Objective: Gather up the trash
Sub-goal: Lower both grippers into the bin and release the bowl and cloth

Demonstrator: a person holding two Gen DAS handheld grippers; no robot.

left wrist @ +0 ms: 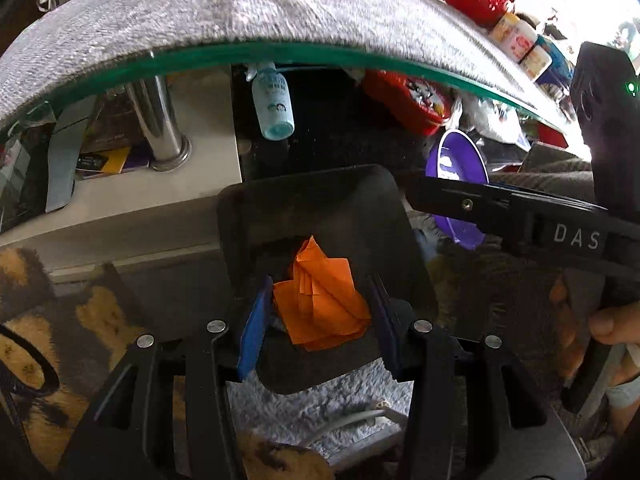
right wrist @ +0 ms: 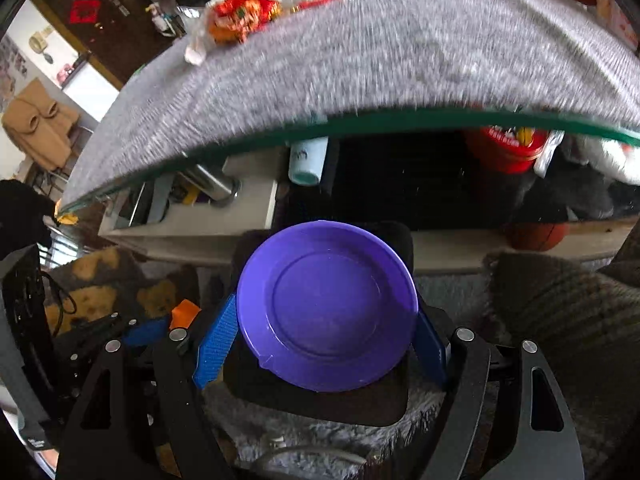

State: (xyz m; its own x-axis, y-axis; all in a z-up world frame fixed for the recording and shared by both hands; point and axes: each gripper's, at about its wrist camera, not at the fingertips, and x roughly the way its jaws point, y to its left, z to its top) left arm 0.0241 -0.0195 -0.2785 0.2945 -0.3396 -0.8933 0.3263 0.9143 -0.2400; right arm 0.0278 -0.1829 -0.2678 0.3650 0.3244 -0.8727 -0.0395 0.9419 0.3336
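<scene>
Below the glass table edge point(left wrist: 304, 53), on your left side, your left gripper point(left wrist: 318, 316) points down over a black bin point(left wrist: 320, 208) on the grey shaggy rug point(left wrist: 320, 404). Its blue pads point(left wrist: 253, 332) squeeze a piece of orange paper point(left wrist: 324, 304): bright orange, folded and creased into a rough crumpled wedge with a pointed top, sharp fold lines across it, bottom edge bunched. Paper sits right over the bin's dark opening, not touching the bin as far as you can see. Grey fuzzy cloth point(left wrist: 200, 16) covers the tabletop above; a pale blue bottle point(left wrist: 274, 104) lies on the shelf under the glass, and a brown-and-tan patterned blanket point(left wrist: 44, 328) is at far left on the floor.

Moving right, your right gripper point(right wrist: 326, 336) clamps a purple plastic plate point(right wrist: 326, 304) by its rim, blue pads point(right wrist: 216, 344) pressed on both edges. Plate is round, glossy, solid purple, with a raised ring inside the rim and a small nick at the lower left edge. It hangs tilted over the same black bin point(right wrist: 320, 404), face toward the camera. From the left wrist view the purple plate point(left wrist: 456, 188) shows just right of the bin. A red tin point(right wrist: 506, 152) sits under the glass further right, and an orange ball point(right wrist: 536, 236) lies on the lower ledge.
</scene>
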